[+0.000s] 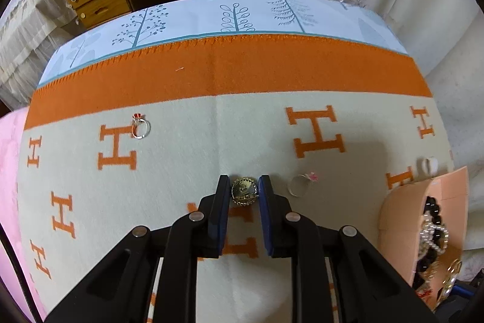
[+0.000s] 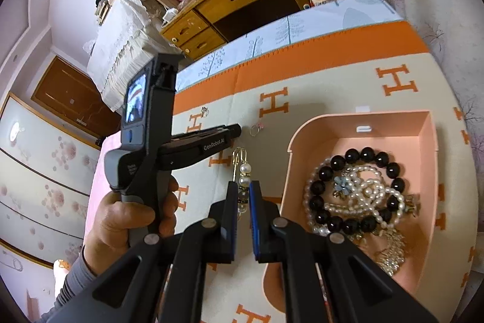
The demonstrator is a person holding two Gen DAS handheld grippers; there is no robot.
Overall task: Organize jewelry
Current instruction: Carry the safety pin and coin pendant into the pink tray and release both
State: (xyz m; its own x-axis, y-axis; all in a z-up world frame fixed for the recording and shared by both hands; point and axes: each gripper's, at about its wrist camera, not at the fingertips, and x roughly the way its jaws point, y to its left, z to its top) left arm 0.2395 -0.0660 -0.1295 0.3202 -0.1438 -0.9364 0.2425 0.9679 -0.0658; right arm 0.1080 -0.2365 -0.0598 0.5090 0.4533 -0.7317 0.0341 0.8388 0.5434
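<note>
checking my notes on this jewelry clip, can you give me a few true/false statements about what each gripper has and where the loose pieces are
1. The left gripper has its fingers around a round gold brooch. True.
2. The right gripper holds a black bead bracelet. False: it grips a pearl pin; the black bead bracelet lies in the pink box.
3. A ring with a red stone lies on the blanket. True.
4. The pink box is empty. False: it holds bracelets.
</note>
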